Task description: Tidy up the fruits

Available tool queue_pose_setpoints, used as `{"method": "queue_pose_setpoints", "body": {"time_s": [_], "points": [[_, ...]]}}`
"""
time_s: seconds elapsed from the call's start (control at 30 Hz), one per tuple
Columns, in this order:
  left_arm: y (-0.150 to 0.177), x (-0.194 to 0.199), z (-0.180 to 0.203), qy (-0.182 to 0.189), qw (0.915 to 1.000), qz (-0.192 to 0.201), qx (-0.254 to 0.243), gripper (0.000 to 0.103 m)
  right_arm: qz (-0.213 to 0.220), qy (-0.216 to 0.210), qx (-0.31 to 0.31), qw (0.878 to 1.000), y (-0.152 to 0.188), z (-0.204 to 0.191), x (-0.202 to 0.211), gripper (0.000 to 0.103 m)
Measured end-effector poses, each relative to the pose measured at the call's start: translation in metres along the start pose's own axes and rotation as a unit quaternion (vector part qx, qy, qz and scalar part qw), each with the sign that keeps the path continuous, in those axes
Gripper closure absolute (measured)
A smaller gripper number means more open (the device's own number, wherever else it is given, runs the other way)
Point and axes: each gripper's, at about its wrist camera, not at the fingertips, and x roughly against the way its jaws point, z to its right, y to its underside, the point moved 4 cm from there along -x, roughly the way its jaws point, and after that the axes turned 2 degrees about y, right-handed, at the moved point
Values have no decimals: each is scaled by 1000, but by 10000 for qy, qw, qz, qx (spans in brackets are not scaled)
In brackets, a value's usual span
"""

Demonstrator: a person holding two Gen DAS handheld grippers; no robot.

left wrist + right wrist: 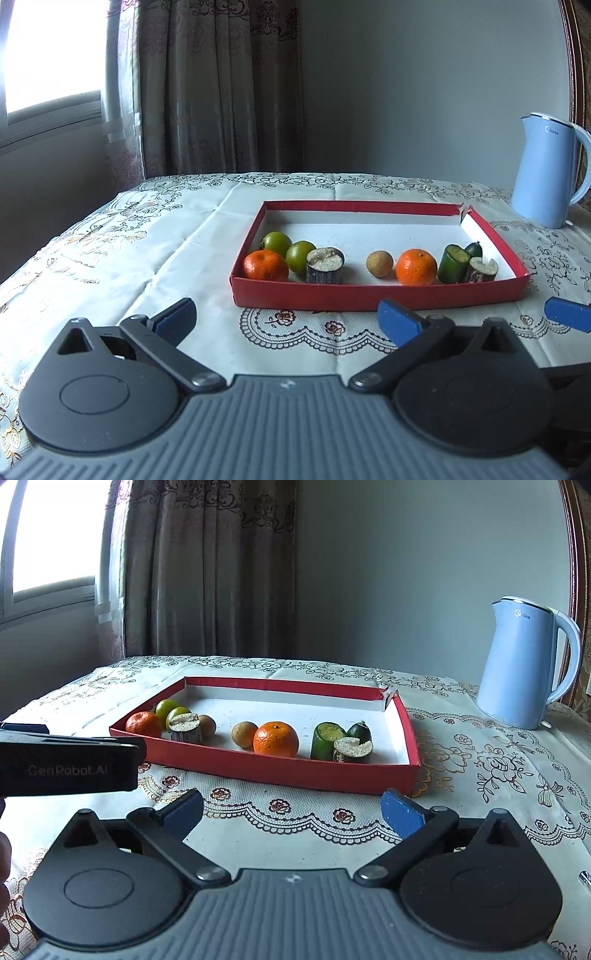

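Fruits lie along the near side of a shallow red tray (373, 299) on the cloth-covered tabletop (177, 236): one orange (266, 265) at the left end beside two green fruits (275, 242), another orange (416, 267) toward the right. Left hand-held gripper (286, 319) and right hand-held gripper (291, 810) both hover near the tray's front wall, fingers spread wide and empty. A blue kettle (524, 672) stands right of the tray.

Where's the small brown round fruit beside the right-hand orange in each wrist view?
Left wrist: brown round fruit sits centre of the red tray, just left of the right-hand orange.
Right wrist: it lies left of centre, touching that orange.
Shared landmark: blue kettle, far right.
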Motion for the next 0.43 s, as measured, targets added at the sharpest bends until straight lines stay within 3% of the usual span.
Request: {"method": "queue_pose_setpoints", "body": {"time_s": [0.43], "points": [[2,-3,6,73,10000,-22,-32,0,6,-31,-60,10000,1,1,0,0]]}}
